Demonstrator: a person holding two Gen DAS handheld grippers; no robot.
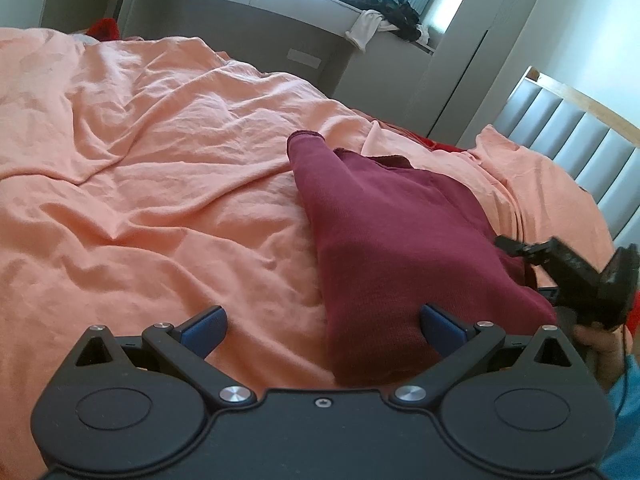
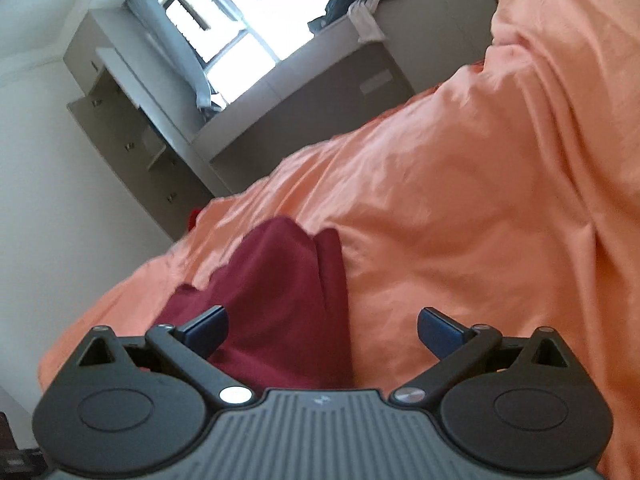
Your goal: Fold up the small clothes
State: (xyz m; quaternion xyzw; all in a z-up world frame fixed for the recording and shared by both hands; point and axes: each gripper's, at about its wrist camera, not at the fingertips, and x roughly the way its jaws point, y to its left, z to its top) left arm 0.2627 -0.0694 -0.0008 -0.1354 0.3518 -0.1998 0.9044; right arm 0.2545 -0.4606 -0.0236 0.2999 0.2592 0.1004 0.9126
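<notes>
A rumpled orange bedsheet filled the bedroom; the maroon garment lay on it, partly folded. Left gripper and right gripper both gaped wide, holding nothing. Next, probably: grabbing an edge.

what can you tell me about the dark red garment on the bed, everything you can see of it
The dark red garment is a small maroon piece that looks like soft knit fabric, with raw-looking hemmed edges at its far end. It lies partly folded and bunched on the wrinkled orange bedsheet, narrowing away from the cameras. Neither tongs grip it: the left tongs and right tongs are both open, poised just above its near end.
</notes>
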